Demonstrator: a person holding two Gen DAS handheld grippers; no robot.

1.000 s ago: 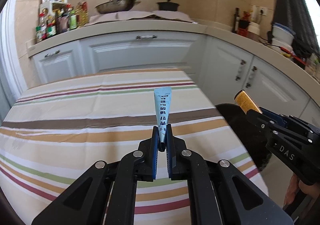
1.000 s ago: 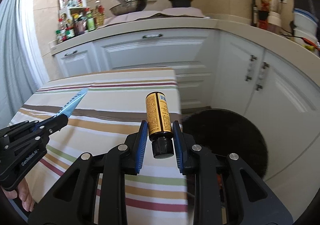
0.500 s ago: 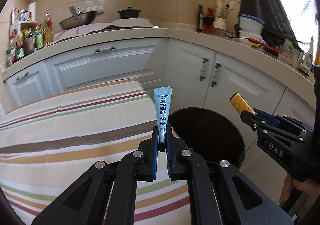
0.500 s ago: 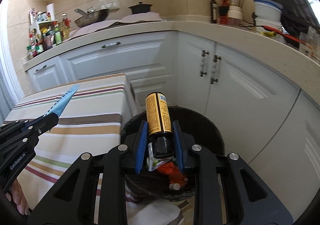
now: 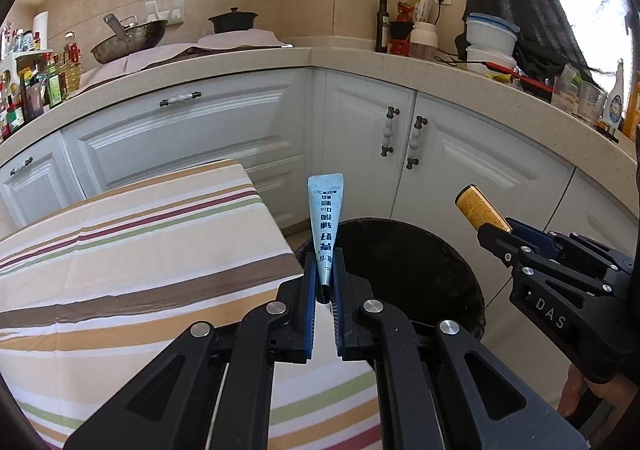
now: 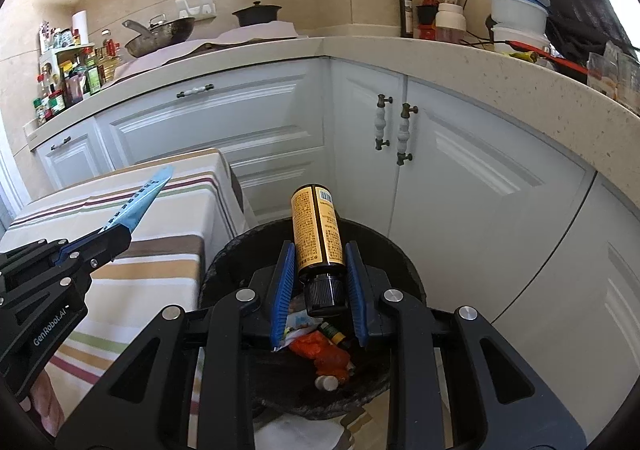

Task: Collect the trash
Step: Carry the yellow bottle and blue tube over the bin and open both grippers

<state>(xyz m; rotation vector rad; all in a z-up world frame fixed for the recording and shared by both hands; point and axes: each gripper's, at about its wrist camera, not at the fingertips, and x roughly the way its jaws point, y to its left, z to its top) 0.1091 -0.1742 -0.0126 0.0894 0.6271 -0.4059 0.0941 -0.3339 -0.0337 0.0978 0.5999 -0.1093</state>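
My left gripper [image 5: 324, 282] is shut on a light blue tube [image 5: 326, 217], held upright over the near rim of a round black trash bin [image 5: 420, 270]. My right gripper [image 6: 320, 270] is shut on a small bottle with a yellow label [image 6: 318, 230] and black cap, held over the bin [image 6: 380, 250], which holds several pieces of trash [image 6: 324, 350]. The bottle [image 5: 478, 207] and right gripper [image 5: 496, 232] show at the right of the left wrist view. The tube [image 6: 138, 203] and left gripper [image 6: 124, 236] show at the left of the right wrist view.
A table with a striped cloth [image 5: 140, 250] stands left of the bin. White corner cabinets [image 6: 440, 169] under a speckled counter [image 5: 500, 93] stand behind the bin. Pans, bottles and containers sit on the counter.
Both grippers have swung right from over the striped table to over the trash bin, still holding the tube and the bottle.
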